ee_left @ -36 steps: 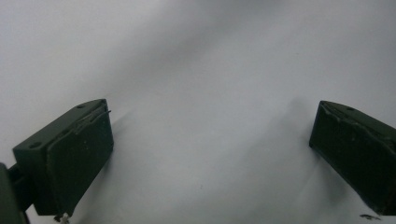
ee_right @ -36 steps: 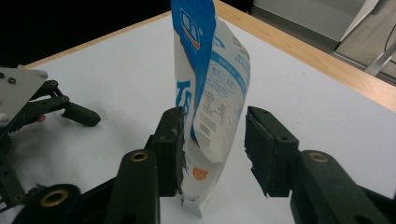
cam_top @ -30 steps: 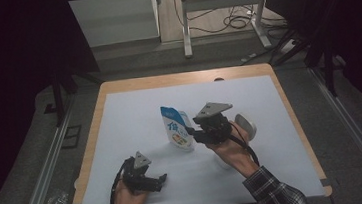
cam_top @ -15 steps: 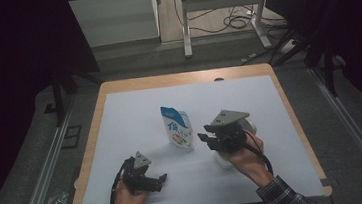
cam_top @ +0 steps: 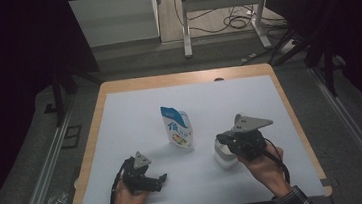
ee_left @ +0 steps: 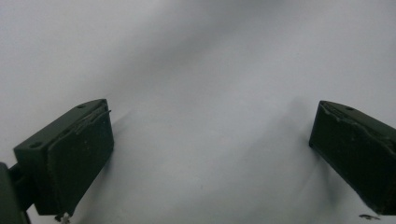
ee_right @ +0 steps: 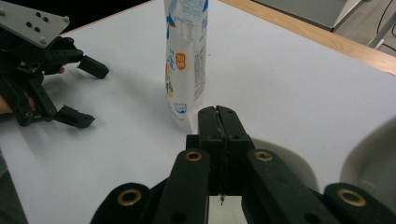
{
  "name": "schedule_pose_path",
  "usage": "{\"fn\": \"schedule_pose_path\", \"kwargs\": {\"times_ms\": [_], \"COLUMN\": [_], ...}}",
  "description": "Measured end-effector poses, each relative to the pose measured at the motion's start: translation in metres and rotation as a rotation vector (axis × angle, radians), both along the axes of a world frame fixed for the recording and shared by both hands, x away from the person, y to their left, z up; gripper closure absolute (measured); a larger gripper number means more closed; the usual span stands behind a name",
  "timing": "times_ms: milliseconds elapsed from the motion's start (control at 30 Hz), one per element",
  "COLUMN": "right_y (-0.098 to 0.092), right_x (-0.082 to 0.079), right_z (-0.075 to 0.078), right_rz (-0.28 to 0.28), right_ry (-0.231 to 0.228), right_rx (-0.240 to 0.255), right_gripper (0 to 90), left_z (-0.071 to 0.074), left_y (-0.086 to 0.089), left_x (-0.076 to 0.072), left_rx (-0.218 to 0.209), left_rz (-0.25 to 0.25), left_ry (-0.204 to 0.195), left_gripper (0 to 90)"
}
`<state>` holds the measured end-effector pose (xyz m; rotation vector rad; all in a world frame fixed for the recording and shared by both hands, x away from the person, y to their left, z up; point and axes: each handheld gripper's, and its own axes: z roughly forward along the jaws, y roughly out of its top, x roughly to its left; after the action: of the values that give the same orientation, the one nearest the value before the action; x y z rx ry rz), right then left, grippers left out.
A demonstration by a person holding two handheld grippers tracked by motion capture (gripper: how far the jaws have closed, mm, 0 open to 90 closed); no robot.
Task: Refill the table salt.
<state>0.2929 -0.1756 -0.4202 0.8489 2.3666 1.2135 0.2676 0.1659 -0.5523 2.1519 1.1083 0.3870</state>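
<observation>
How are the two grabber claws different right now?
The left gripper has its jaws spread wide with nothing between them; the right gripper has just squeezed its jaws together, empty. The left gripper rests low on the white table; the right gripper is held above a white bowl. Both are black, and each is held in a hand.

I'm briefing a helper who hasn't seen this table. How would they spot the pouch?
Start from the wooden table with its white mat. Near the mat's middle stands an upright white and blue printed pouch, ahead of the white bowl. It is the mat's tallest thing and carries colourful print.
</observation>
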Motion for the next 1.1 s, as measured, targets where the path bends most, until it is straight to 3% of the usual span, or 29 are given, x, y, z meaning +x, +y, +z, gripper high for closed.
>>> {"fn": "schedule_pose_path", "kwargs": {"times_ms": [733, 1100], "right_y": [-0.055, -0.074], "right_x": [-0.022, -0.022], "right_z": [-0.007, -0.016], "right_rz": [-0.074, -0.125], "right_ry": [0.019, 0.029], "right_rx": [0.046, 0.037], "right_gripper": [88.8, 88.8], "left_z": [0.0, -0.001], "left_y": [0.0, 0.0], "left_x": [0.0, 0.0], "left_rx": [-0.005, -0.01], "left_rz": [0.003, 0.007], "left_ry": [-0.003, -0.005], "left_gripper": [0.4, 0.5]}}
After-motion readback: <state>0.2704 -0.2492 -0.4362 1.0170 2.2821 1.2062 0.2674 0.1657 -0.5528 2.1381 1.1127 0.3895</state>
